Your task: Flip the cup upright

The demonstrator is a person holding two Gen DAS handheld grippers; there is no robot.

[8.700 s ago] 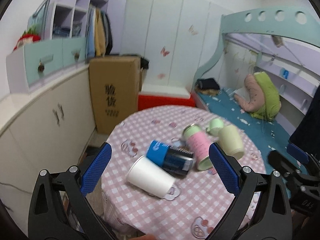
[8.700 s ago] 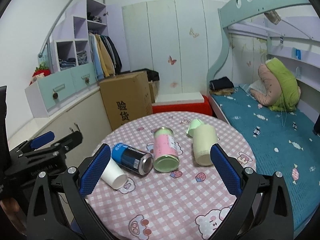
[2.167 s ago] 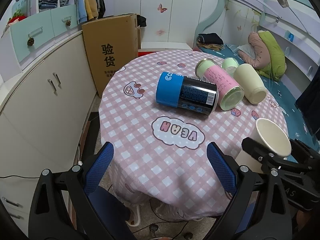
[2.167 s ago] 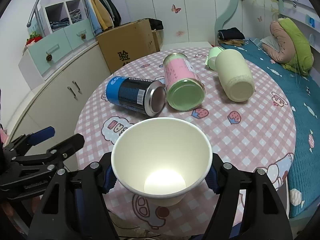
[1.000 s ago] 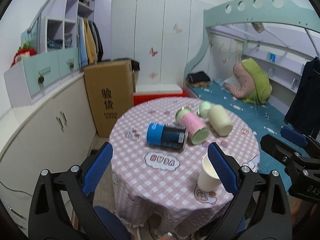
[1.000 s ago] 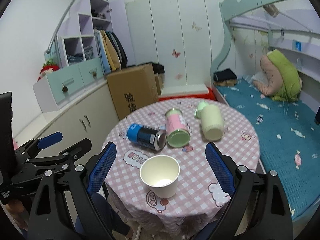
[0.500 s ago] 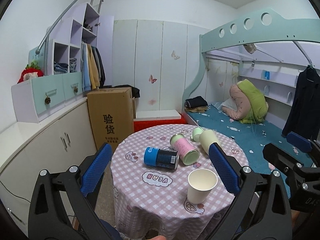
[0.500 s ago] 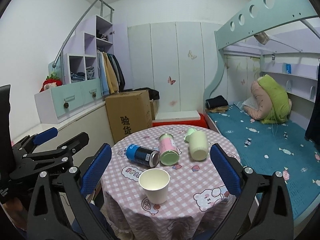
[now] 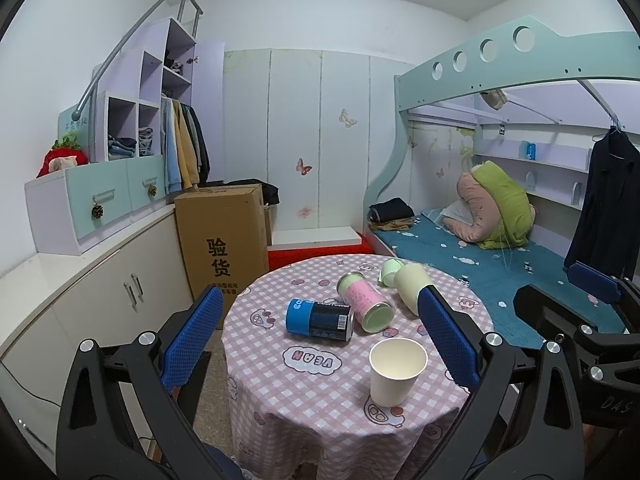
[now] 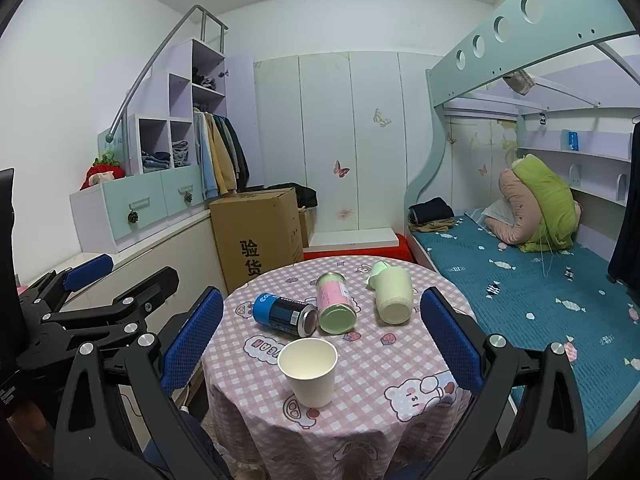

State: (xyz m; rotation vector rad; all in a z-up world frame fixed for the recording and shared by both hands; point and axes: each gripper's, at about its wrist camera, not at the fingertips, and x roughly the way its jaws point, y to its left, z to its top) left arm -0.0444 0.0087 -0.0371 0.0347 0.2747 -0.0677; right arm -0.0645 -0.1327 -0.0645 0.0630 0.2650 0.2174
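A white paper cup [image 9: 396,371] stands upright, mouth up, near the front edge of the round table with the pink checked cloth [image 9: 320,396]. It also shows in the right wrist view [image 10: 309,372]. My left gripper [image 9: 320,332] is open and empty, held back from the table and above it. My right gripper [image 10: 320,330] is open and empty too, well back from the cup. Each gripper shows at the edge of the other's view.
Behind the cup lie a blue and black can [image 9: 320,318], a pink can [image 9: 365,302] and a pale cream cup with a green lid [image 9: 412,282]. A cardboard box [image 9: 222,240] and cabinets stand left, a bunk bed [image 9: 500,256] right.
Both grippers have pulled back and up from the table over the last second. The cup stands where it was set down, now seen smaller and farther off.
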